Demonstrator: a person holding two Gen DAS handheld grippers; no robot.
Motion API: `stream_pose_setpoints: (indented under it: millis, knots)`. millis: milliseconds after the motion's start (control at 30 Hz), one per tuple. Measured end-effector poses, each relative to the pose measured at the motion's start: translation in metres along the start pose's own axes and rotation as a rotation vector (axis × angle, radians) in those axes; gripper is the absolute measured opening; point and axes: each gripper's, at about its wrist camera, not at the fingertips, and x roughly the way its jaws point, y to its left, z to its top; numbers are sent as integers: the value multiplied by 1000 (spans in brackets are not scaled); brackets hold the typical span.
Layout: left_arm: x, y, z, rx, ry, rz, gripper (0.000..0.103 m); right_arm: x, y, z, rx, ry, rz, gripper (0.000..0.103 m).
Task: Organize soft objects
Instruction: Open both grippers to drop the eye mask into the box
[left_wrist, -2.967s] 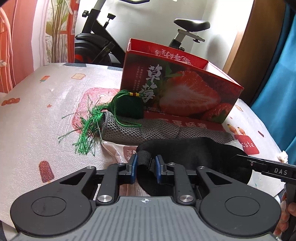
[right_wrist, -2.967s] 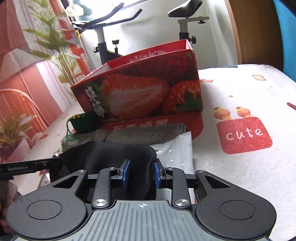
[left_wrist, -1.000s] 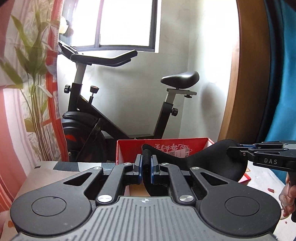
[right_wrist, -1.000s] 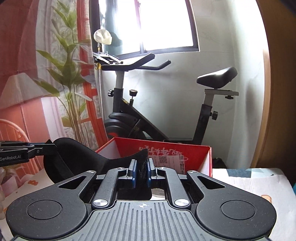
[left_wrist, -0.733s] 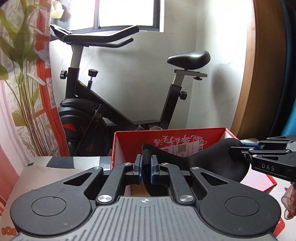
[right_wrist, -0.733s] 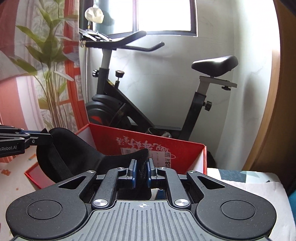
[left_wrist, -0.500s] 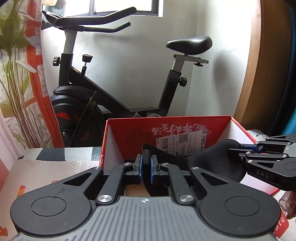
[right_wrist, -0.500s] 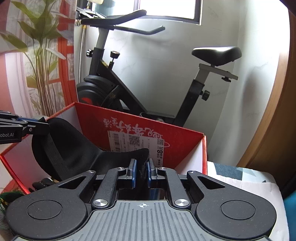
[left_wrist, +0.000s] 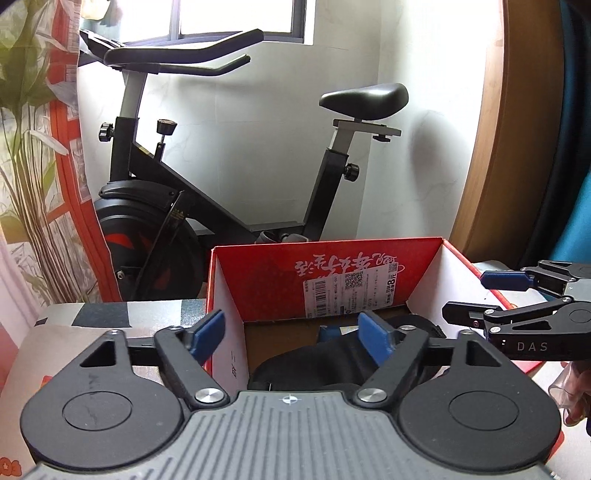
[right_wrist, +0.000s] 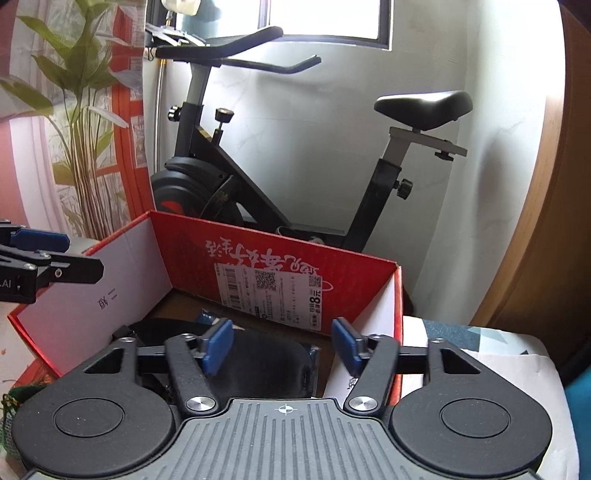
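A black eye mask lies loose on the floor of the red strawberry box. My left gripper hangs over the box's left part. Its jaws are opening, and its blue pads stand wide apart and touch nothing. My right gripper hangs over the box's right part, its jaws opening too, with the mask below them and free of the pads. Each gripper shows in the other's view: the right gripper and the left gripper.
An exercise bike stands behind the table. A leafy plant is at the left and a wooden frame at the right. A green tasselled sachet lies beside the box. A hand shows at the right edge.
Both grippers carried the mask from the table up and over the box, then sank toward it. Both jaws have come apart and the mask has dropped into the box.
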Motion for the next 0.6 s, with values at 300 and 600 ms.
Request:
stream_pose_setpoints:
  millis: [300, 600]
  knots:
    - [-48, 5, -5, -59, -33, 18, 103, -48, 2, 8, 47, -75, 46, 103]
    - [-97, 3, -25, -52, -57, 66, 103, -85, 16, -14, 84, -83, 98, 103]
